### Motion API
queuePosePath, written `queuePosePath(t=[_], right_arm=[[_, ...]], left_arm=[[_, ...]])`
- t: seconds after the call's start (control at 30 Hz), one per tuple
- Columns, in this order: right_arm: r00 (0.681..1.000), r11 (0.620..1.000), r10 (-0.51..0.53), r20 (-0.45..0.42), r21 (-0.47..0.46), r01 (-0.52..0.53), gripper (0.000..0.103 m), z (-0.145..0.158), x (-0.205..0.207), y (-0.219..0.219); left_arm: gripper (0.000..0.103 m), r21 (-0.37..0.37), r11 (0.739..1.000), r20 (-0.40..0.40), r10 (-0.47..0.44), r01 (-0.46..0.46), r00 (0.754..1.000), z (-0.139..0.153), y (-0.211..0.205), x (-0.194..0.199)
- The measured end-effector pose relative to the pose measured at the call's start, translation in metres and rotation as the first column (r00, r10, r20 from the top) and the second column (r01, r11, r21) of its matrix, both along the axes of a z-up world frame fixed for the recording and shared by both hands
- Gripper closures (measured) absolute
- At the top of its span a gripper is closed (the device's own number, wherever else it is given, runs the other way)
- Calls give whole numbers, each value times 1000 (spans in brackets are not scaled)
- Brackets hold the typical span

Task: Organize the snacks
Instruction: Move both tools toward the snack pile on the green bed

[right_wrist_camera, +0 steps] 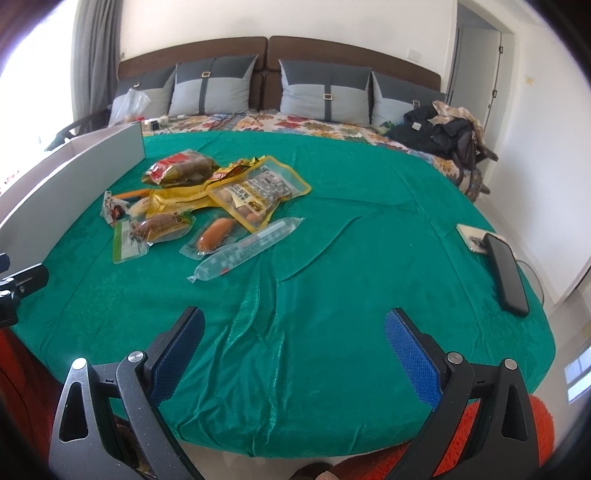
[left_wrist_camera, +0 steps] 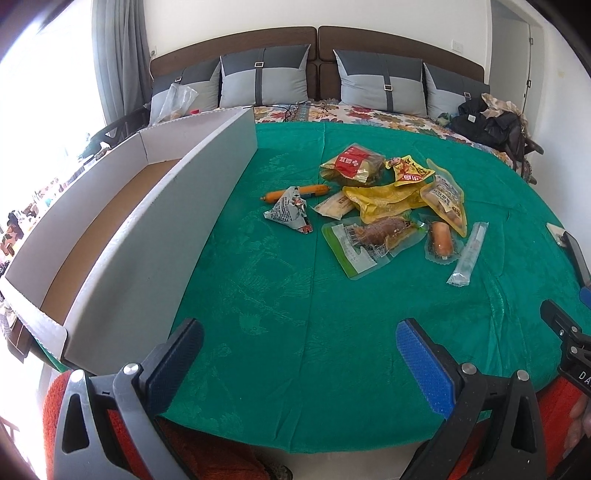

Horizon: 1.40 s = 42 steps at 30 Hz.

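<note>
Snacks (left_wrist_camera: 391,206) are piled on green cloth (left_wrist_camera: 295,295), box (left_wrist_camera: 155,206) beside. L gripper (left_wrist_camera: 299,358) & R gripper (right_wrist_camera: 295,350) are held apart, nothing gripped.

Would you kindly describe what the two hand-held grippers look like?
Both the left hand-held gripper and the right hand-held gripper have dark grey triangular cut-out arms, silver pivot bolts, and black fingers faced with textured blue pads.

Bedroom, white walls (right_wrist_camera: 332,26). Wide bed under a green cover (right_wrist_camera: 351,229) with a floral sheet (right_wrist_camera: 306,123) beyond. Brown padded headboard (left_wrist_camera: 317,40) behind 4 grey cushions (left_wrist_camera: 264,75). Grey curtain (left_wrist_camera: 118,55) at left beside an overexposed, bright window (left_wrist_camera: 44,122). Open doorway (right_wrist_camera: 476,62) at right.
</note>
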State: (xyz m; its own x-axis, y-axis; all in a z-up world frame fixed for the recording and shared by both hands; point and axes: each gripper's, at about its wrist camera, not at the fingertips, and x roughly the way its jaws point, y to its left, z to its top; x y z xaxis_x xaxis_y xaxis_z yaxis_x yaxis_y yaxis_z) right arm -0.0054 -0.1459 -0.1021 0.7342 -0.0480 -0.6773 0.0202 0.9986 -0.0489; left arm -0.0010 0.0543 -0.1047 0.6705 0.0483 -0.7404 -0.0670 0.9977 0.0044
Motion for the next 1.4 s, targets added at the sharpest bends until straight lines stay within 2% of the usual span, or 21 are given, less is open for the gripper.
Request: queuePosePath(t=[0.33,0.73,1.07,1.4], right_arm=[[1000,999,-17,-17,34,18,3,-4,4,-6],[1000,999,-14,-26,31,15,3,-7,6,-5],[999,999,-9,-37,31,10,3,-11,8,-3],[999,1000,6,-53,15,-5,3,-14,8,2]], left_arm=[[0,36,999,-23,-31,32,999,-7,-12,1],[0,33,999,-50,-36,38,998,-13,-12,5],[0,24,999,-138,-21,25,990,-31,-7,15],[0,19,999,-155,-33,37,987,-34,-8,17]])
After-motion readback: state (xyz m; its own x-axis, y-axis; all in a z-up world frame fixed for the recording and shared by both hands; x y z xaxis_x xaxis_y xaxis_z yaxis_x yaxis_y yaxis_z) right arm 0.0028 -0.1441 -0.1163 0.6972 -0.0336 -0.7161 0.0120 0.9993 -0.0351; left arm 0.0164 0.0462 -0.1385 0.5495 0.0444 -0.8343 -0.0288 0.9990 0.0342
